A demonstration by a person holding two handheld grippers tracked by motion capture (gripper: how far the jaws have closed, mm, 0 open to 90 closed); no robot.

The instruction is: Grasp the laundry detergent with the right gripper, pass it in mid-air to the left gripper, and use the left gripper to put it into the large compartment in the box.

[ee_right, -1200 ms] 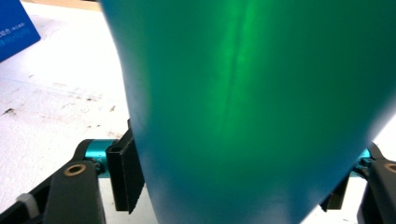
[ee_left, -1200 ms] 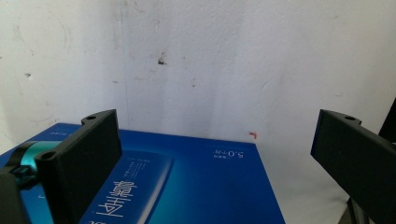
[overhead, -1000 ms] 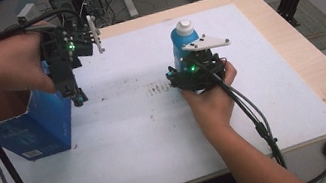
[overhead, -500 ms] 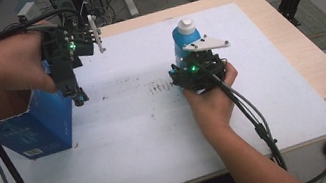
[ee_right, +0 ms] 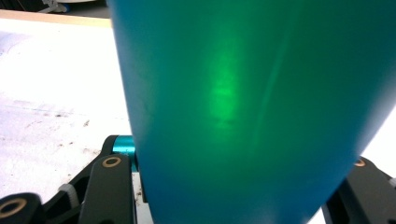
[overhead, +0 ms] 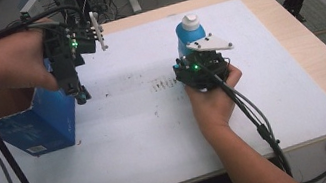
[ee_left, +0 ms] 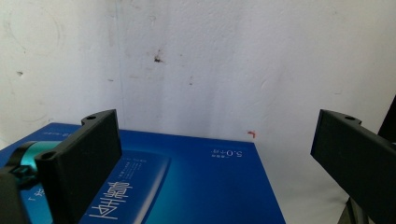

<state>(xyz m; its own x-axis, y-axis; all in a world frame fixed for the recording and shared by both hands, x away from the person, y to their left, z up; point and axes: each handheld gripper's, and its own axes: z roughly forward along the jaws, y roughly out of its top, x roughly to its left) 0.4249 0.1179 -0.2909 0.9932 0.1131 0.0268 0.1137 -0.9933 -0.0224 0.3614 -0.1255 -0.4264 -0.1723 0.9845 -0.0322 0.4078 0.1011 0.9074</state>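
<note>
While pressed on both sides by the right gripper, whose jaws have just been closing, stands upright the blue plastic bottle with white cap, past the middle of the white-covered desk, well clear of far and right edges. Plenty of bare room around. Right hand level behind it, forearm entering from the near edge. Left gripper pointing down, jaws wide apart and holding nothing, over the right rim of the open blue cardboard box near the left edge.
</note>
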